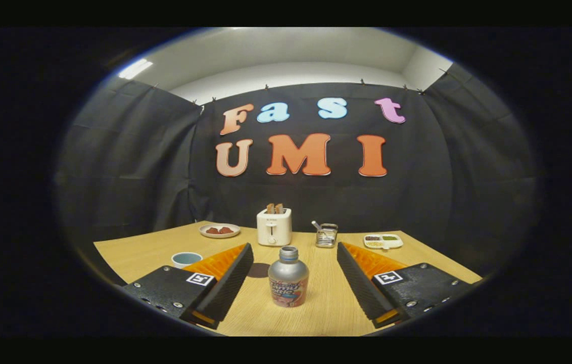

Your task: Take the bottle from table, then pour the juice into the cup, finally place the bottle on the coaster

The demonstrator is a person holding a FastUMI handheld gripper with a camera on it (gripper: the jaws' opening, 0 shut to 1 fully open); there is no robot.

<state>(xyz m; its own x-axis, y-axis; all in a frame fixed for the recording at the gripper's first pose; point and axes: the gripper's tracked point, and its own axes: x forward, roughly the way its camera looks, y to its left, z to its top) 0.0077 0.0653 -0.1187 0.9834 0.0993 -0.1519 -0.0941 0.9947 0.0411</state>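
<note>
A silver bottle (288,277) with a printed label and an uncapped neck stands upright on the wooden table (432,255). It sits between my two fingers, a wide gap on each side, so neither finger touches it. My gripper (295,253) is open. A dark round coaster (258,270) lies on the table just left of the bottle, partly hidden behind the left finger. A small cup (186,259) with a pale rim and blue inside stands further left, beyond the left finger.
At the table's back stand a white toaster (274,227) holding toast, a plate (219,230) with reddish food, a small metal container (326,235) with a spoon, and a white divided dish (383,241) at the right. Black cloth walls close the booth.
</note>
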